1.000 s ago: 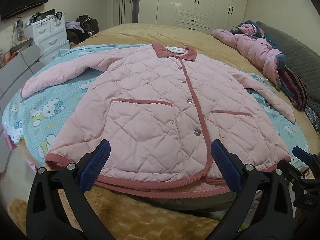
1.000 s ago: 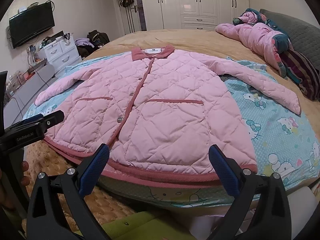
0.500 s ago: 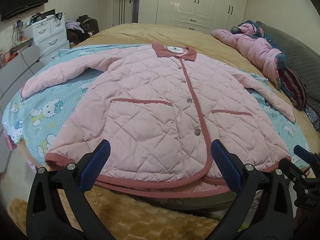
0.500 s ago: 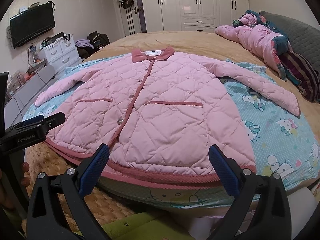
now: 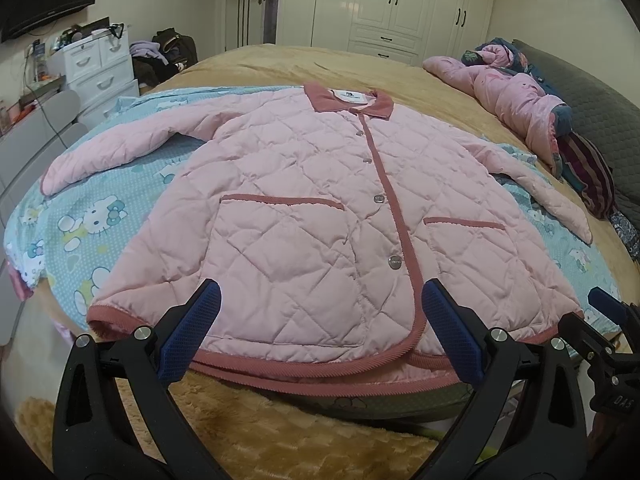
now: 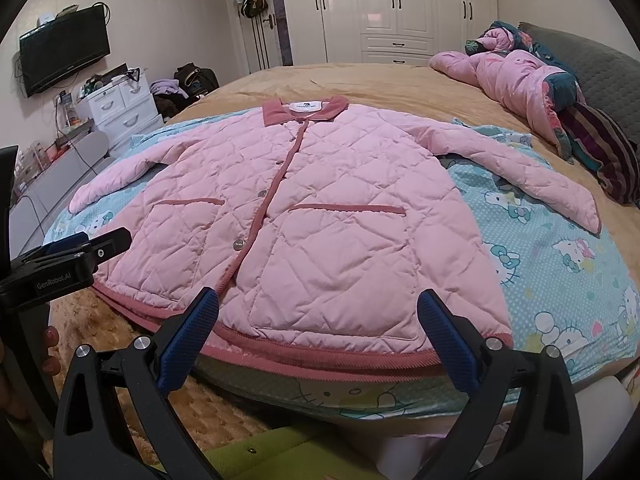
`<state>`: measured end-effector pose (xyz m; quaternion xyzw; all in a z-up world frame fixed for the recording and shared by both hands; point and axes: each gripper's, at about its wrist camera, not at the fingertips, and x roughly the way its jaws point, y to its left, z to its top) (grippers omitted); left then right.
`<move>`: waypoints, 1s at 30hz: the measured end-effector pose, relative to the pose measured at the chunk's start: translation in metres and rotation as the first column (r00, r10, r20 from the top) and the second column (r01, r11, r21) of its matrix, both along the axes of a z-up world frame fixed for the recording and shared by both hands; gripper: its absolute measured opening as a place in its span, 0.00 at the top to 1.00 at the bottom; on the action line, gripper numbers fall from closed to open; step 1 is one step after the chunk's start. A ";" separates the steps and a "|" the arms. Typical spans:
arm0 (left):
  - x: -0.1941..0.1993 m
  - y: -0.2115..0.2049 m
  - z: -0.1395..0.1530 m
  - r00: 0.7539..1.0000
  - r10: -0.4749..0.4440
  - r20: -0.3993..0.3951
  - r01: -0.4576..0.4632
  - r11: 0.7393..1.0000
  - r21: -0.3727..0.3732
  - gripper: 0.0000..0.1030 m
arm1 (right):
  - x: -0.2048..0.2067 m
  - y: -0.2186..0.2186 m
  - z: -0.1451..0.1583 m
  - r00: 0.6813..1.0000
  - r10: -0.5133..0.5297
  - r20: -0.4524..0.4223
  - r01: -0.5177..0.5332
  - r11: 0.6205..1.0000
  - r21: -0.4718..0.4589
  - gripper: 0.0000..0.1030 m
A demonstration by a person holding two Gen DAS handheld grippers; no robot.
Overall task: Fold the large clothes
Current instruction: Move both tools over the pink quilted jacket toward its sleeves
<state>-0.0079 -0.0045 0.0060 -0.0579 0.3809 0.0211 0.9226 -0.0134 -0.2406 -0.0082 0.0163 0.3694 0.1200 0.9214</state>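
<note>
A pink quilted jacket (image 5: 304, 216) with dark pink trim lies flat and buttoned on the bed, collar far, hem near, both sleeves spread out; it also shows in the right wrist view (image 6: 320, 216). My left gripper (image 5: 320, 336) is open and empty, just in front of the hem at its left half. My right gripper (image 6: 316, 336) is open and empty, just in front of the hem at its right half. Each gripper shows at the edge of the other's view: the right gripper (image 5: 608, 308), the left gripper (image 6: 80, 244).
A blue cartoon-print sheet (image 5: 84, 216) lies under the jacket on a tan blanket (image 5: 280, 68). A second pink coat (image 6: 516, 80) and a striped pillow (image 6: 608, 148) lie at the far right. White drawers (image 6: 120, 108) and a wardrobe (image 6: 400, 8) stand beyond the bed.
Both grippers stay open near the hem. The right wrist view has shifted slightly; the jacket has not moved.
</note>
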 end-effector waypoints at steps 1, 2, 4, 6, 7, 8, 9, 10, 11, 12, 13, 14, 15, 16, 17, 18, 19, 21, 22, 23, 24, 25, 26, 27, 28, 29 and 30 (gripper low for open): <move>0.000 0.000 0.000 1.000 0.001 -0.001 -0.001 1.000 0.001 0.09 | 0.000 0.000 -0.001 1.000 0.001 0.000 -0.001 1.000 0.000 0.04; 0.001 0.000 -0.002 1.000 0.001 -0.003 -0.001 1.000 0.001 0.09 | 0.001 0.000 -0.001 1.000 0.002 -0.001 -0.002 1.000 -0.002 0.04; 0.001 0.000 -0.003 1.000 0.001 -0.003 -0.001 1.000 0.000 0.09 | 0.001 0.001 -0.002 1.000 0.003 -0.002 -0.003 1.000 -0.001 0.04; 0.001 0.000 -0.003 1.000 0.001 -0.004 -0.001 1.000 0.001 0.09 | 0.002 0.001 -0.002 1.000 0.004 -0.002 -0.005 1.000 -0.005 0.04; 0.002 0.000 -0.004 1.000 0.000 -0.005 0.000 1.000 0.001 0.09 | 0.003 0.001 -0.002 1.000 0.004 -0.004 -0.004 1.000 -0.003 0.04; 0.002 0.001 -0.004 1.000 -0.001 -0.005 0.001 1.000 0.001 0.09 | 0.003 0.002 -0.002 1.000 0.009 -0.005 -0.009 1.000 -0.003 0.04; 0.003 0.001 -0.005 1.000 0.000 -0.008 0.000 1.000 0.004 0.09 | 0.003 0.002 -0.003 1.000 0.013 -0.004 -0.013 1.000 -0.007 0.04; 0.004 0.001 -0.005 1.000 0.001 -0.010 -0.001 1.000 0.007 0.09 | 0.005 0.003 -0.003 1.000 0.010 -0.003 -0.010 1.000 -0.008 0.04; 0.006 0.001 -0.006 1.000 0.001 -0.010 0.000 1.000 0.012 0.09 | 0.007 0.002 -0.004 1.000 0.008 -0.003 -0.008 1.000 -0.004 0.04; 0.008 0.000 -0.006 1.000 0.002 -0.012 -0.002 1.000 0.016 0.09 | 0.009 0.003 -0.004 1.000 0.012 -0.006 -0.012 1.000 -0.003 0.04; 0.009 0.000 -0.007 1.000 0.002 -0.014 -0.001 1.000 0.016 0.09 | 0.012 0.003 -0.004 1.000 0.013 -0.010 -0.014 1.000 -0.009 0.04; 0.011 0.000 -0.007 1.000 0.002 -0.017 -0.002 1.000 0.015 0.09 | 0.015 0.002 -0.005 1.000 0.011 -0.012 -0.011 1.000 -0.009 0.04; 0.013 0.000 -0.007 1.000 0.003 -0.020 -0.003 1.000 0.015 0.09 | 0.018 0.002 -0.005 1.000 0.012 -0.017 -0.012 1.000 -0.004 0.04; 0.016 0.000 -0.007 1.000 0.002 -0.023 -0.002 1.000 0.017 0.09 | 0.021 0.002 -0.006 1.000 0.013 -0.022 -0.013 1.000 -0.004 0.04; 0.018 -0.002 -0.006 1.000 0.003 -0.024 -0.002 1.000 0.020 0.09 | 0.024 0.001 -0.006 1.000 0.010 -0.024 -0.010 1.000 -0.005 0.04; 0.020 -0.002 -0.006 1.000 0.005 -0.025 -0.004 1.000 0.024 0.09 | 0.027 0.001 -0.007 1.000 0.010 -0.027 -0.010 1.000 -0.001 0.04; 0.023 -0.003 -0.005 1.000 0.005 -0.028 -0.004 1.000 0.027 0.09 | 0.030 0.000 -0.007 0.999 0.010 -0.030 -0.010 1.000 0.001 0.04; 0.028 -0.004 -0.004 1.000 0.007 -0.029 -0.006 1.000 0.030 0.09 | 0.036 -0.001 -0.008 0.999 0.006 -0.036 -0.006 1.000 0.006 0.04; 0.031 -0.004 -0.003 1.000 0.006 -0.027 -0.006 0.999 0.032 0.09 | 0.038 -0.002 -0.008 0.999 0.005 -0.035 -0.004 1.000 0.008 0.04; 0.034 -0.004 -0.002 1.000 0.008 -0.027 -0.008 0.999 0.034 0.09 | 0.041 -0.002 -0.008 0.999 0.006 -0.035 -0.006 1.000 0.007 0.04; 0.037 -0.004 -0.001 0.999 0.014 -0.030 -0.012 0.999 0.037 0.09 | 0.045 -0.002 -0.007 0.999 0.005 -0.035 -0.005 1.000 0.006 0.04; 0.041 -0.004 0.000 0.999 0.014 -0.030 -0.013 0.999 0.040 0.09 | 0.048 -0.003 -0.006 0.999 0.003 -0.033 -0.003 1.000 0.009 0.04; 0.044 -0.004 0.001 0.999 0.017 -0.029 -0.016 0.999 0.042 0.09 | 0.051 -0.003 -0.005 0.999 0.006 -0.031 -0.006 1.000 0.013 0.04; 0.047 -0.005 0.001 0.999 0.021 -0.029 -0.019 0.999 0.043 0.09 | 0.055 -0.002 -0.004 1.000 0.008 -0.030 -0.008 1.000 0.014 0.04; 0.050 -0.005 0.002 0.999 0.023 -0.031 -0.022 0.999 0.043 0.09 | 0.058 -0.003 -0.004 1.000 0.007 -0.028 -0.006 1.000 0.015 0.04; 0.054 -0.005 0.002 0.999 0.025 -0.032 -0.023 0.999 0.041 0.09 | 0.062 -0.003 -0.003 1.000 0.007 -0.026 -0.006 1.000 0.018 0.04; 0.057 -0.005 0.003 0.999 0.026 -0.031 -0.025 0.999 0.041 0.09 | 0.067 -0.003 -0.002 1.000 0.010 -0.028 -0.009 1.000 0.023 0.04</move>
